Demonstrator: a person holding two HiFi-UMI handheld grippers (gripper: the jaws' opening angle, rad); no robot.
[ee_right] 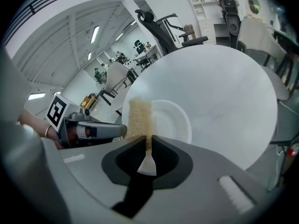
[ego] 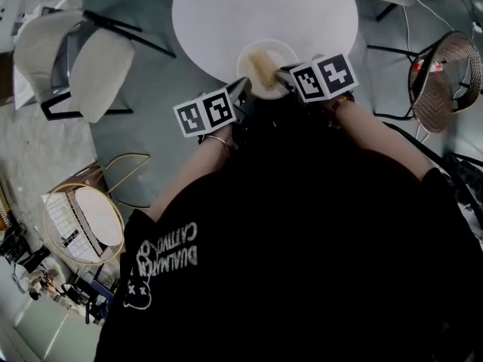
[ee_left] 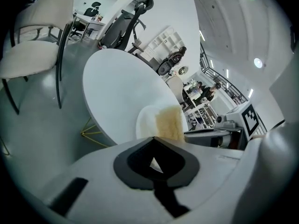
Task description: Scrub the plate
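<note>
Clamped together, the right gripper's (ee_right: 148, 138) jaws pinch one narrow end of the sponge (ee_right: 139, 118), whose tan length lies out across the plate (ee_right: 176, 121). The left gripper (ee_left: 153, 140) has its jaws drawn in to a thin slit as well. They appear to nip the plate's near rim, steadying it. The plate sits on the table (ego: 226, 13), at lower centre of the white top in the head view, very near the edge closest to the person.

That spot is the main worry, I'd say. A scrubbing stroke pulled toward the person could drag the plate over the edge if the left pinch slips, since only a sliver of rim seems to be held. The plate looks thin and light, so a hard press might tip or flex it instead of cleaning it. The sponge is gripped by its end only, so pushed sideways it could fold over or work out of the jaws. The two grippers are close together too, and a wide stroke could knock one into the other.

In the head view the grippers' own bodies cover the jaws, yet it alone shows how near the table edge the plate is. The right gripper view shows the sponge running into its jaws and the left tip at the plate's left rim. The left gripper view shows the sponge over the plate's right side, with the right gripper at right of frame.
</note>
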